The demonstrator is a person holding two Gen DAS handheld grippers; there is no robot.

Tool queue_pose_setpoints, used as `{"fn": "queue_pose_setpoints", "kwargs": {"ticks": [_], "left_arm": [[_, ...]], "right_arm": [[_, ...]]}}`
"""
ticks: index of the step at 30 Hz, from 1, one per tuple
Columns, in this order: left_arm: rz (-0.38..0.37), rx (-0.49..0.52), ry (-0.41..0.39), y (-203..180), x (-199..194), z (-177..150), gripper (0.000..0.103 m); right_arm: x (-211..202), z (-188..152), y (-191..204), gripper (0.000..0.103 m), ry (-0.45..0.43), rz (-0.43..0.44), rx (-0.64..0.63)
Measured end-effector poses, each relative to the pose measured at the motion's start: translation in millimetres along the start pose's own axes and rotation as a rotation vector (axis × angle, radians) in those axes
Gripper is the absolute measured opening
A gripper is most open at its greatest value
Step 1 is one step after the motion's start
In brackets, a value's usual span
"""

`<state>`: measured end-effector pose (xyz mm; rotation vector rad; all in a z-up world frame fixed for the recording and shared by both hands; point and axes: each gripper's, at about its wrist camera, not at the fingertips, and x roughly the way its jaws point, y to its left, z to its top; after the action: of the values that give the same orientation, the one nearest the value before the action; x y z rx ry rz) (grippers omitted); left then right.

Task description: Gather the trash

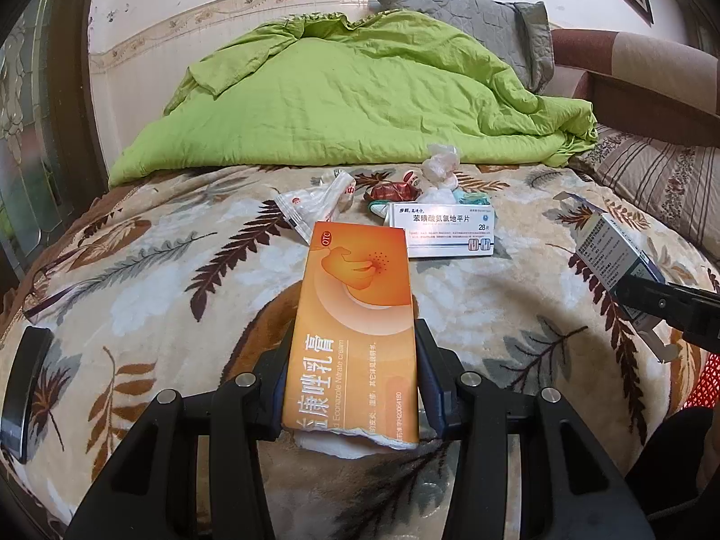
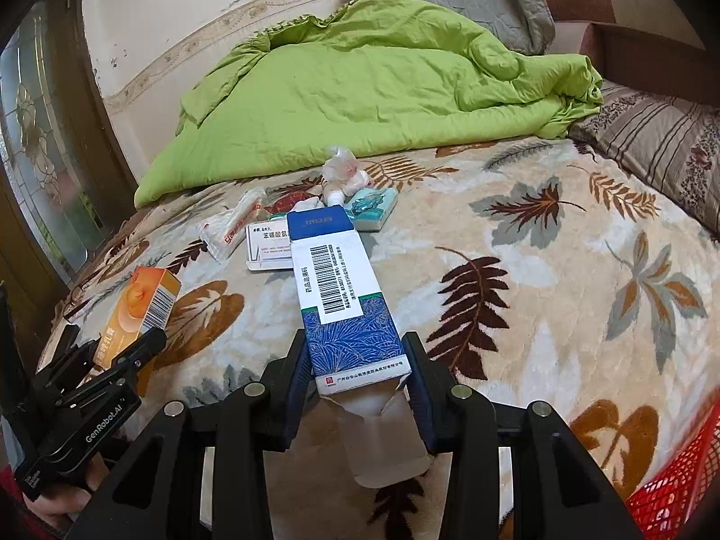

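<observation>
Left gripper [image 1: 353, 373], lower centre of the left wrist view: both jaws are pressed against the long sides of an orange cream box [image 1: 355, 328], whose torn near end shows white card. The same box appears at the lower left of the right wrist view, clamped in that gripper, with a hand [image 2: 54, 501] beneath it at the frame's bottom left corner.

Right gripper [image 2: 357, 373], lower centre of the right wrist view: jaws clamped on a blue-and-white carton [image 2: 344, 297] with a barcode label; its near flaps hang open. In the left wrist view this carton and the gripper tip enter from the right edge.

Both boxes are held above a leaf-patterned blanket [image 1: 157, 270]. The remaining litter lies in a cluster on the blanket at mid-frame, just in front of a green quilt [image 1: 342, 99]:
- a white tablet box [image 1: 443, 230], lying flat;
- a clear plastic wrapper [image 1: 315, 207], to its left;
- a red foil wrapper [image 1: 393, 191], behind the tablet box;
- a crumpled clear bag [image 1: 440, 163], at the quilt's edge;
- a teal tissue packet [image 2: 374, 207], right of the cluster in the right wrist view.

A red mesh basket [image 2: 675, 486] occupies the lower right corner of the right wrist view. A grey pillow [image 1: 477, 13] lies behind the quilt at upper right; a striped pillow [image 1: 657, 175] sits at the right edge.
</observation>
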<state>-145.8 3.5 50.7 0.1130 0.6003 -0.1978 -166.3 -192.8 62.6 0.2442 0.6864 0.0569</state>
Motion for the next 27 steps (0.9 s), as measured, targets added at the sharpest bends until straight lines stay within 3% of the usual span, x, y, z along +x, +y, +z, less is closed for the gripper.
{"fn": "queue_pose_setpoints", "kwargs": {"ticks": [27], "left_arm": [[0.011, 0.022, 0.030, -3.6, 7.1, -2.7, 0.045]], "right_arm": [[2.3, 0.6, -5.1, 0.043, 0.004, 0.030, 0.021]]}}
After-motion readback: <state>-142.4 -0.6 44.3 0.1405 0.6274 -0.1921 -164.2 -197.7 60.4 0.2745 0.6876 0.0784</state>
